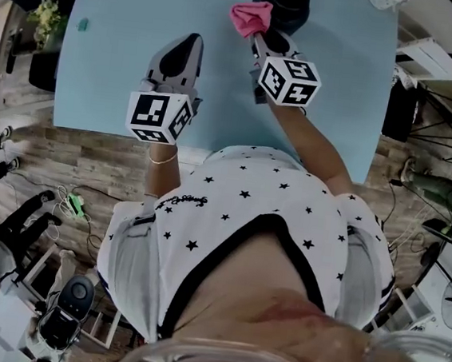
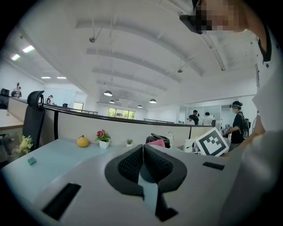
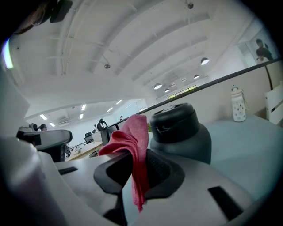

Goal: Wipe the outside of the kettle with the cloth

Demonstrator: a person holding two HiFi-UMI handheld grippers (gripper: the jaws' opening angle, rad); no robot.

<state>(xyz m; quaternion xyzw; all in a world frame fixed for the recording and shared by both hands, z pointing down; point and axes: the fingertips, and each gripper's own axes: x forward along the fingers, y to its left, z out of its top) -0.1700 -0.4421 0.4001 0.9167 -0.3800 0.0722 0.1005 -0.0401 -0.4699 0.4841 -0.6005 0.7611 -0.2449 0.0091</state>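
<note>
A dark grey kettle [image 1: 287, 1] with a black lid stands at the far edge of the light blue table [image 1: 116, 84]. In the right gripper view the kettle [image 3: 183, 134] rises just beyond the jaws, to their right. My right gripper [image 1: 259, 37] is shut on a pink-red cloth [image 1: 250, 16], which bunches above the jaws and hangs down between them [image 3: 135, 150]. The cloth sits beside the kettle; whether they touch is unclear. My left gripper [image 1: 180, 54] hovers over the table nearer me, shut with nothing in it; its pads [image 2: 132, 162] meet.
Along the table's far partition stand an orange fruit [image 2: 82, 141], a small flower pot [image 2: 103, 139] and a tiny plant [image 2: 129, 142]. A small teal object [image 1: 83, 24] lies at the table's left. A white bottle [image 3: 239, 105] stands to the kettle's right. People stand in the background.
</note>
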